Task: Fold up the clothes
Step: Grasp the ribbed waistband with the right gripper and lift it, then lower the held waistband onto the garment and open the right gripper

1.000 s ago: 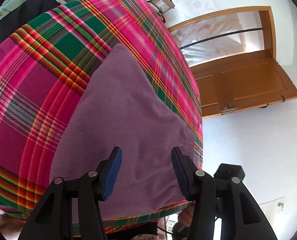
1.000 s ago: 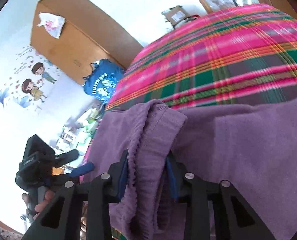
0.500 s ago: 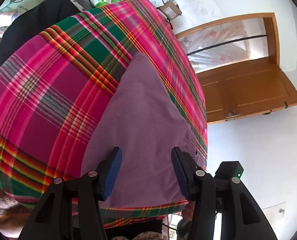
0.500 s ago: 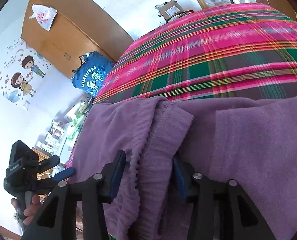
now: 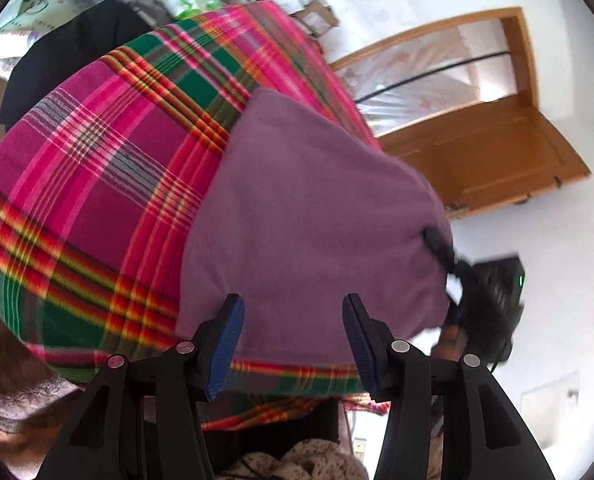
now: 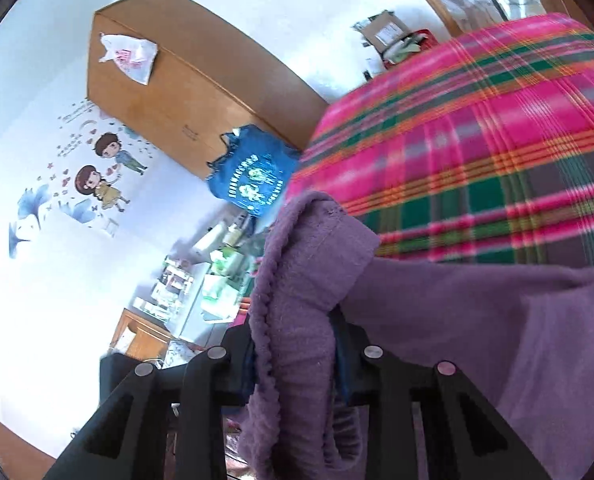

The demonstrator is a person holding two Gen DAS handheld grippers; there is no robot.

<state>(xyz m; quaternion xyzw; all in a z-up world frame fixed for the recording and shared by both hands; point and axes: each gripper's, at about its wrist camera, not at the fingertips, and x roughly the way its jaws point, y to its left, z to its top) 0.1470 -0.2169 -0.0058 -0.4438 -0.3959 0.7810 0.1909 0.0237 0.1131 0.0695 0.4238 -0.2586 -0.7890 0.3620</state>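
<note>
A purple garment [image 5: 305, 208] lies spread on a table covered with a pink, green and orange plaid cloth [image 5: 97, 176]. My left gripper [image 5: 291, 304] hovers open over the garment's near edge, with nothing pinched between its blue pads [image 5: 227, 332]. My right gripper [image 6: 295, 332] has the garment's bunched, ribbed waistband [image 6: 297, 280] between its jaws, which are closing, and the pads press into the fabric. That corner is lifted off the table. In the left wrist view the right gripper [image 5: 437, 240] shows at the garment's right corner, with a hand [image 5: 449, 340] under it.
A wooden door [image 5: 477, 152] stands beyond the table's far right side. A dark cloth [image 5: 69, 52] lies at the far left. A wooden wardrobe [image 6: 185, 92], a blue bag [image 6: 253, 180] and cluttered shelves [image 6: 201, 280] line the wall.
My right gripper has squeezed tighter on the waistband and raised it off the table. My left gripper has slid sideways along the near edge, still open.
</note>
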